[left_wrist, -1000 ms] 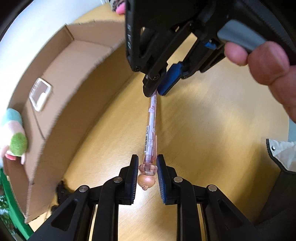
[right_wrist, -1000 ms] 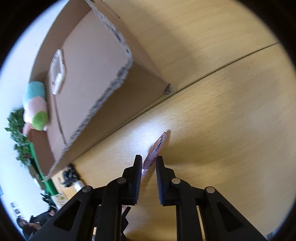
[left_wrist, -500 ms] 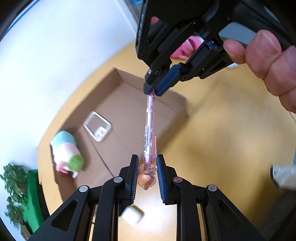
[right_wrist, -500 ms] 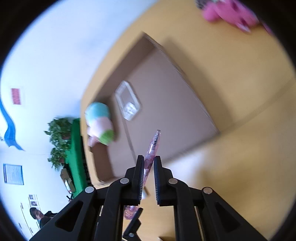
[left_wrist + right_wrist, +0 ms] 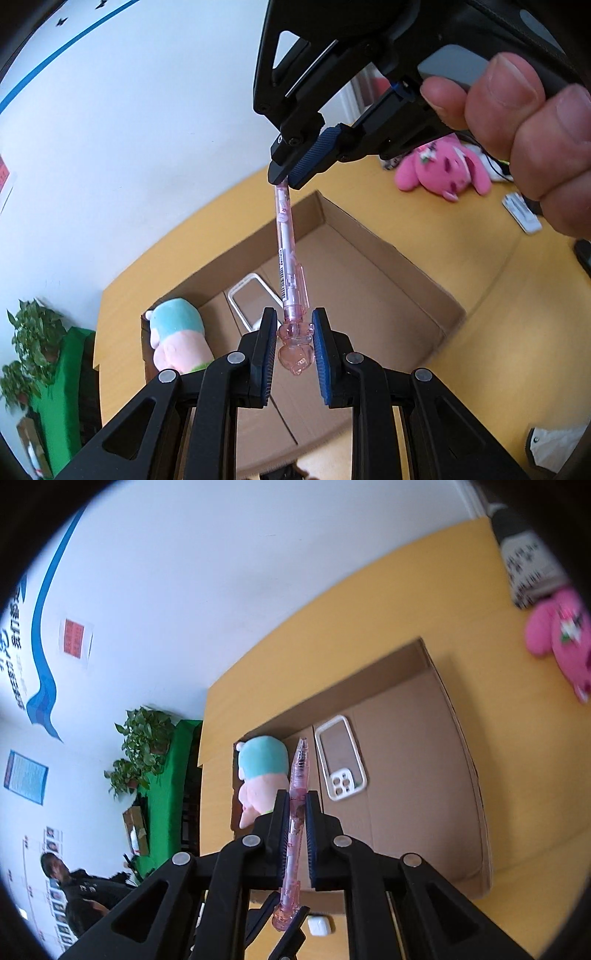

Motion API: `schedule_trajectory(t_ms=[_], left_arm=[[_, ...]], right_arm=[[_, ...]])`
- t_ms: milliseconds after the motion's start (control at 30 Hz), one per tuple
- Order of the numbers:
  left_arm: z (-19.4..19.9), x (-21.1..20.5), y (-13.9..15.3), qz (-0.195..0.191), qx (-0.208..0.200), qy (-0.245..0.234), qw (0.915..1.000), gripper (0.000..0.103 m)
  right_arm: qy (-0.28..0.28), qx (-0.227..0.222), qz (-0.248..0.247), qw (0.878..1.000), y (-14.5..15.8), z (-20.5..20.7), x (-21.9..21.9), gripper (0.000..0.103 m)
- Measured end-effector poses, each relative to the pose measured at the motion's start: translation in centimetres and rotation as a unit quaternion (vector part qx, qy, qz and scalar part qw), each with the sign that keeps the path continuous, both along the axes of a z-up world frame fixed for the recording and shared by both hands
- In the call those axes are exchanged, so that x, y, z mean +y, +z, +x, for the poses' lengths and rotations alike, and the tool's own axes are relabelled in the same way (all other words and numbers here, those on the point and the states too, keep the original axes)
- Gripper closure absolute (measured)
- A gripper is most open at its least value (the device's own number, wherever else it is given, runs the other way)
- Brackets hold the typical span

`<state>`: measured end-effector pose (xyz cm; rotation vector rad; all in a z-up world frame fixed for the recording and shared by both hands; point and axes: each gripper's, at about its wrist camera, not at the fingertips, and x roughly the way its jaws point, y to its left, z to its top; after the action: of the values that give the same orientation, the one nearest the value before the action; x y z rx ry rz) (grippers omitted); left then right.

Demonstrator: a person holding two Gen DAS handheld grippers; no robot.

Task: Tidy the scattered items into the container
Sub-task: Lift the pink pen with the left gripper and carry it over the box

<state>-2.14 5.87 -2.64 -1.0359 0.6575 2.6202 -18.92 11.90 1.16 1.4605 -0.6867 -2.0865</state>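
Two grippers hold one pink pen (image 5: 290, 258) in the air above the cardboard box (image 5: 384, 254). With its jaws nearly shut, the left gripper (image 5: 294, 350) clamps the pen's charm end. Closed tight, the right gripper (image 5: 296, 812) pinches the barrel near the tip, a hand (image 5: 524, 136) squeezing its trigger. Inside the box lie a clear phone case (image 5: 341, 762) and, in the far left corner, a teal-and-pink plush (image 5: 262, 771). Farther right on the yellow table (image 5: 517, 746) lies a pink plush toy (image 5: 443, 171).

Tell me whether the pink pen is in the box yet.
Not yet. The pink pen is held in the air above the cardboard box, clamped at its ends by the left gripper and right gripper.
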Motion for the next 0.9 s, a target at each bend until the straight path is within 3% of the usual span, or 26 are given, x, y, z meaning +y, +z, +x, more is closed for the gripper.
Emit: schedule_trajectory(t_ms=[167, 333, 400, 467, 700, 900], left_arm=[[-2.9, -1.0, -0.4, 0.047, -0.022, 0.017, 0.9985, 0.083], [-5.3, -1.2, -1.8, 0.068, -0.044, 0.031, 0.9962, 0.083], [-6.7, -1.4, -2.5, 0.080, -0.059, 0.037, 0.9944, 0.083], [-8.2, -1.5, -3.5, 0.093, -0.078, 0.041, 0.9918, 0.083], [-12.9, -1.3, -7.8, 0.123, -0.139, 0.073, 0.9799, 0.083], [-14.1, -0.5, -9.8, 0.110, -0.144, 0.074, 0.9806, 0.083]], right_arm=[[0.015, 0.001, 0.025, 1.000, -0.5, -2.8, -1.6, 0.096], [0.034, -0.004, 0.064, 0.997, -2.4, -6.2, -3.3, 0.096], [0.042, -0.005, 0.085, 0.996, -3.4, -7.7, -4.0, 0.103], [0.046, -0.009, 0.095, 0.994, -4.4, -9.2, -4.3, 0.103], [0.066, -0.066, 0.129, 0.987, -10.6, -14.0, -5.6, 0.103], [0.083, -0.127, 0.099, 0.984, -16.7, -14.5, -5.6, 0.097]])
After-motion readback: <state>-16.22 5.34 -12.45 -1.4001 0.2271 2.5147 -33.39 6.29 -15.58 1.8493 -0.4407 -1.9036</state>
